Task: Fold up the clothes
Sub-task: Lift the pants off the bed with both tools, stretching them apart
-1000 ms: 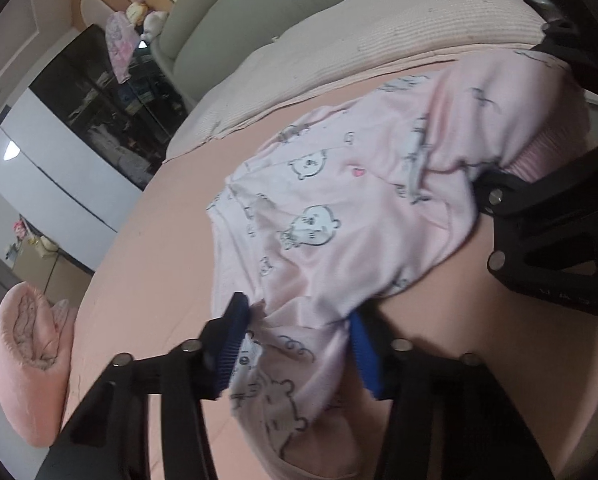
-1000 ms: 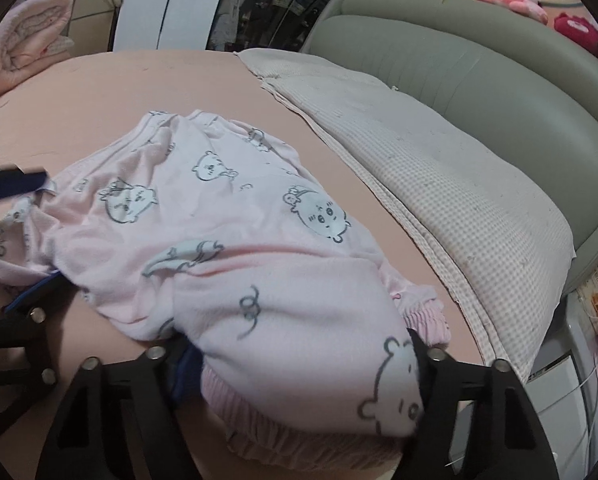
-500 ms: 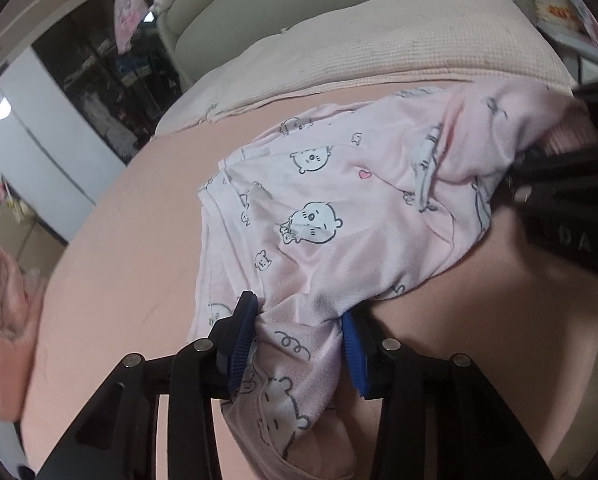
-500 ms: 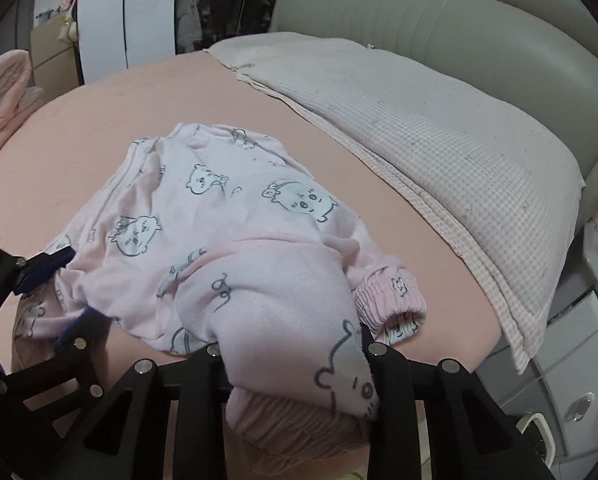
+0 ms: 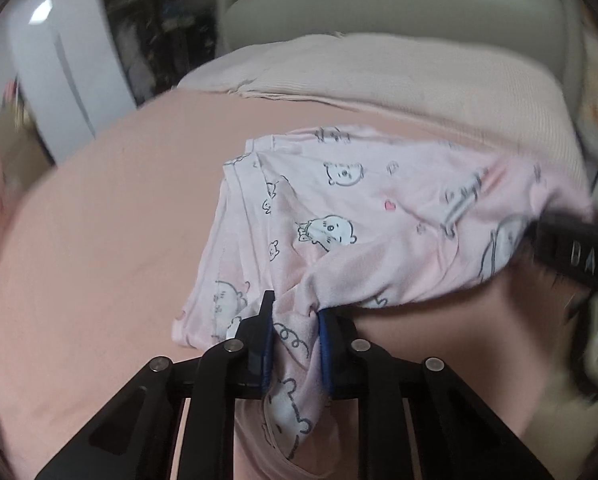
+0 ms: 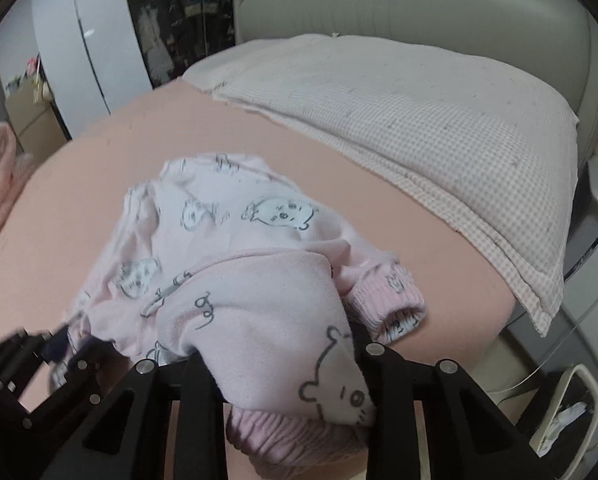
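Two grippers pinch one pale pink garment printed with cartoon bears (image 5: pixel 339 216), which lies bunched on the peach bed sheet (image 5: pixel 99 240) below the cream checked pillow (image 6: pixel 419 120). The left gripper (image 5: pixel 295 344) is closing its blue pads on a gathered edge of cloth. The right gripper (image 6: pixel 283 360) is closing too, on a thick fold near the ribbed cuff (image 6: pixel 391 300); cloth hides its fingertips. In the left view the far side is blurred, and the right gripper shows only as a dark smear.
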`<action>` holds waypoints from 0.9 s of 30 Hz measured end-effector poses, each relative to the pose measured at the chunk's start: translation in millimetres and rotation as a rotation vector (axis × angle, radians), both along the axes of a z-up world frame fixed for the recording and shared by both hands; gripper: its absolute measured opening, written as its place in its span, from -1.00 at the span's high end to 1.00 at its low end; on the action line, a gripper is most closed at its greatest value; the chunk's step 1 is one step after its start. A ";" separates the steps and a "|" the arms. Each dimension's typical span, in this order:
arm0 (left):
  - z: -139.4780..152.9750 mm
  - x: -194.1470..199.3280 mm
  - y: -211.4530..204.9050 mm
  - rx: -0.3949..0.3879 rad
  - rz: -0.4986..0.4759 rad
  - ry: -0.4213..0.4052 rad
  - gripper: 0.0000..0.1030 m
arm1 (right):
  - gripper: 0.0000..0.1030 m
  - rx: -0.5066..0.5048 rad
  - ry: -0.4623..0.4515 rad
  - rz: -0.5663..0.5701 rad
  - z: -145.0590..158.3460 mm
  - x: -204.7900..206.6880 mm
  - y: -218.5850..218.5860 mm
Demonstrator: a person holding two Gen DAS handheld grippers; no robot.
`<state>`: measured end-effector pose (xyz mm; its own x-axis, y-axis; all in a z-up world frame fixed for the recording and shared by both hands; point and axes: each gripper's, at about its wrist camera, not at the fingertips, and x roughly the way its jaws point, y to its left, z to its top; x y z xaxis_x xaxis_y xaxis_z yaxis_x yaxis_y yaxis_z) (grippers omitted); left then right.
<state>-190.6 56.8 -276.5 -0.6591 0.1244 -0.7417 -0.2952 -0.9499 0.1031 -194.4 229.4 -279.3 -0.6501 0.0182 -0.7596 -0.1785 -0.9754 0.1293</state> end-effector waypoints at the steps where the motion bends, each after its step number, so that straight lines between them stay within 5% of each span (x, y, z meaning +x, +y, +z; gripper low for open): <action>1: 3.7 -1.3 -5.6 0.057 0.022 -0.013 0.69 | 0.46 -0.013 0.009 0.002 3.1 1.0 0.7; 9: 20.6 3.2 -46.2 0.333 0.130 -0.062 0.69 | 0.47 -0.053 0.081 0.047 39.4 12.2 -7.0; 21: 77.9 23.8 -86.1 0.406 0.186 0.060 0.70 | 0.47 0.006 0.221 0.140 107.9 29.6 -47.4; 27: 110.2 43.0 -102.9 0.379 0.200 0.158 0.70 | 0.47 0.081 0.280 0.165 132.3 35.8 -67.1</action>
<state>-147.6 -46.2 -166.3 -0.7992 0.2258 -0.5571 -0.1102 -0.9661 -0.2335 -158.6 162.3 -147.0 -0.8329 -0.0518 -0.5510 0.0142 -0.9973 0.0723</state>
